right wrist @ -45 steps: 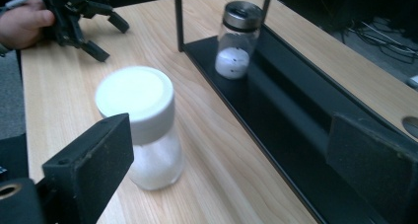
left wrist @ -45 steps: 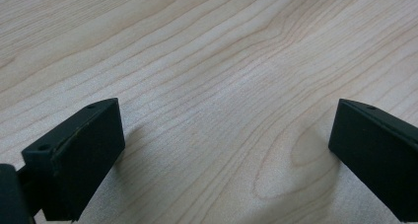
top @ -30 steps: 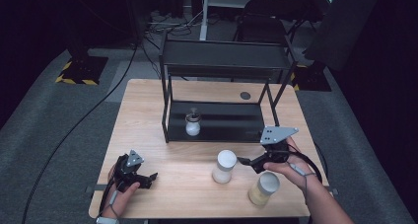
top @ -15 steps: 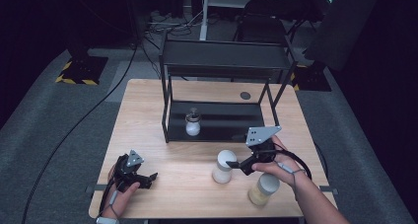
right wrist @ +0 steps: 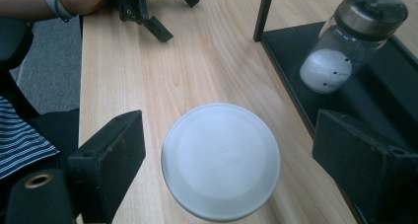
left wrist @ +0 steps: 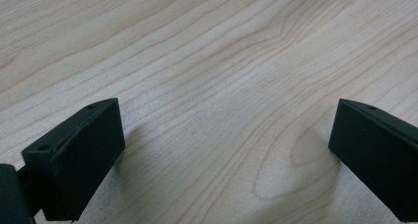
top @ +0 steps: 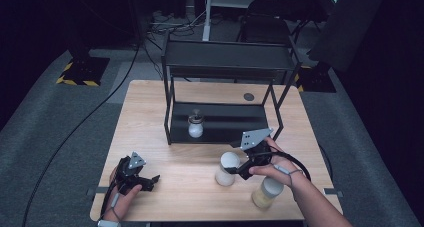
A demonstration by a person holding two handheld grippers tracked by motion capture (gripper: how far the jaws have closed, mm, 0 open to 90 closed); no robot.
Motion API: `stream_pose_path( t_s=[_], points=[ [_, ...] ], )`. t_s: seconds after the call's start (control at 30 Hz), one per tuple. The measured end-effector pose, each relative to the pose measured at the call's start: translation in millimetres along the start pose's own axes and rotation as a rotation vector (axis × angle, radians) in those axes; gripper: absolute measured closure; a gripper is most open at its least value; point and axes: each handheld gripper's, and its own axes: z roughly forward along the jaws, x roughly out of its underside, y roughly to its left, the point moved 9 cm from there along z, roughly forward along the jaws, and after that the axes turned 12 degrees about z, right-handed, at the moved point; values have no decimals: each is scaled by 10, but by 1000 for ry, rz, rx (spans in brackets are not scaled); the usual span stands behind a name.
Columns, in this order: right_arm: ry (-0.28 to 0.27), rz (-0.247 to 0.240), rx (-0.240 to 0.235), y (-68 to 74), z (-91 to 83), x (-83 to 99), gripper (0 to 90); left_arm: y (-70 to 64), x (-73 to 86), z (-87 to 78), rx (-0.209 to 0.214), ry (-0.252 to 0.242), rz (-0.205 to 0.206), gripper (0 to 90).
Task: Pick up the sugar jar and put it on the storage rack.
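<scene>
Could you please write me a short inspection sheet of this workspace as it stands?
Surface: light wooden table, grain bare between the left jaws.
Job's things: white-lidded jar upright on the table, between the right jaws, not yet gripped.
Clutter: yellowish jar under the right forearm; glass shaker with white powder on the lower shelf of the black two-tier rack; small dark disc behind the rack.
Grippers: left gripper open, low over the table, holding nothing; right gripper open, jaws either side of the jar's lid.
Cables: one black cable across the floor on the left; one looping from the right gripper.
Surroundings: grey carpet, hazard-striped base, chair behind.
</scene>
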Motion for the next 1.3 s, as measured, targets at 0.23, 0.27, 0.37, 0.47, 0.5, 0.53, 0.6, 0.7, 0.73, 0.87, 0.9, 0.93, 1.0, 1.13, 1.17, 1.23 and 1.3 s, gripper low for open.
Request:
stream_pose_path(
  t_s=[0.23, 0.27, 0.37, 0.47, 0.5, 0.53, 0.6, 0.7, 0.73, 0.87, 0.9, 0.93, 1.0, 1.13, 1.17, 1.23, 1.3],
  points=[
    [63, -15, -23, 1, 73, -12, 156, 0, -1, -1, 0, 1, 1, 4],
    [73, -16, -23, -2, 82, -14, 165, 0, -1, -1, 0, 1, 0, 4],
    [102, -15, -22, -12, 111, -17, 181, 0, -1, 0, 0, 1, 0, 5],
    [128, -17, -27, -22, 148, -17, 195, 0, 0, 0, 0, 1, 0, 4],
    [135, -18, -30, -26, 160, -15, 200, 0, 0, 0, 0, 0, 0, 4],
    [142, -17, -31, -27, 171, -13, 206, 0, -1, 0, 0, 1, 0, 4],
    [153, -24, -33, -33, 189, -13, 234, 0, -1, 0, 0, 1, 0, 4],
    [156, -34, -35, -34, 201, -14, 262, 0, -1, 0, 0, 1, 0, 4],
    [154, -34, -34, -37, 201, -15, 276, 0, 0, 0, 0, 1, 0, 4],
    [147, -38, -24, -50, 193, -14, 331, 0, -1, -1, 0, 1, 1, 4],
    [147, -41, -22, -48, 194, -14, 332, 0, -1, 0, 0, 1, 0, 4],
    [148, -42, -20, -45, 193, -16, 334, 0, -1, 0, 0, 1, 0, 4],
    [148, -43, -16, -38, 193, -20, 336, 0, -1, 0, 0, 1, 0, 4],
    [148, -43, -19, -44, 190, -23, 337, 0, -1, 0, 0, 1, 0, 4],
    [148, -46, -21, -49, 190, -23, 338, 0, -1, -1, 0, 1, 0, 4],
    [137, -46, -24, -59, 187, -24, 338, 0, -1, -1, 0, 1, 0, 4],
    [117, -44, -26, -74, 168, -28, 338, 0, -1, -1, 0, 1, 0, 4]
  ],
)
